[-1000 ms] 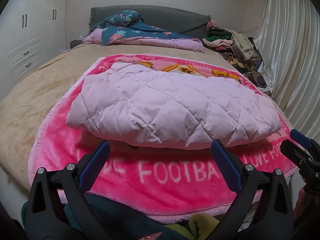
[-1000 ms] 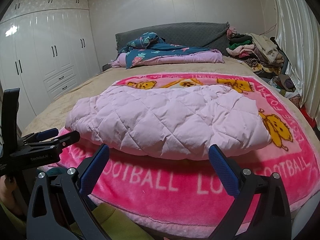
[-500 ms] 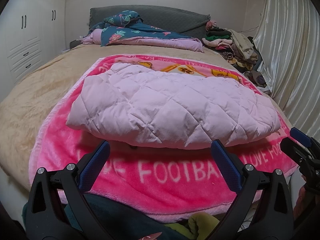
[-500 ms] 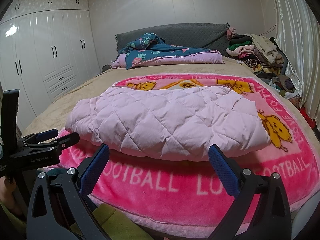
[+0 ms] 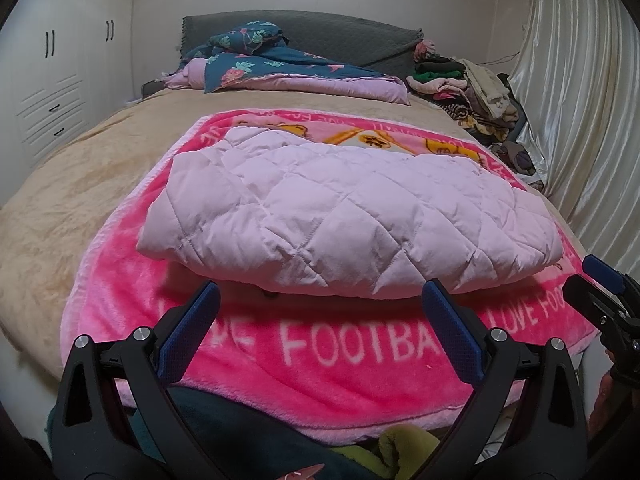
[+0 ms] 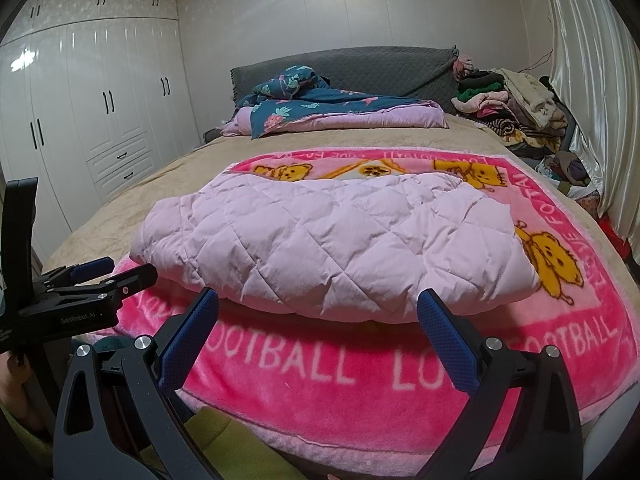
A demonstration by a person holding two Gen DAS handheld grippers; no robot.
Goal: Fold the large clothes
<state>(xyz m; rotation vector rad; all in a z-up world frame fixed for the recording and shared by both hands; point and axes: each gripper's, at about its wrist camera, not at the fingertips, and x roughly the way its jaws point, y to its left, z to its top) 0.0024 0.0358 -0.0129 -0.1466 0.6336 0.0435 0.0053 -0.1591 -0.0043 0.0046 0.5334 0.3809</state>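
A pale pink quilted jacket [image 5: 340, 216] lies folded in a wide bundle on a bright pink "LOVE FOOTBALL" blanket [image 5: 320, 352] spread on the bed. It also shows in the right wrist view [image 6: 332, 244]. My left gripper [image 5: 320, 312] is open and empty, held just short of the jacket's near edge. My right gripper [image 6: 318, 320] is open and empty too, at the same near edge, further right. Each gripper shows at the side of the other's view, the right one [image 5: 600, 292] and the left one [image 6: 108, 276].
The blanket [image 6: 400, 364] covers the near end of a beige bed [image 5: 80, 184]. A blue floral duvet [image 5: 288, 64] lies by the grey headboard. A heap of clothes [image 5: 476, 92] sits at the far right by a curtain. White wardrobes [image 6: 92, 120] stand left.
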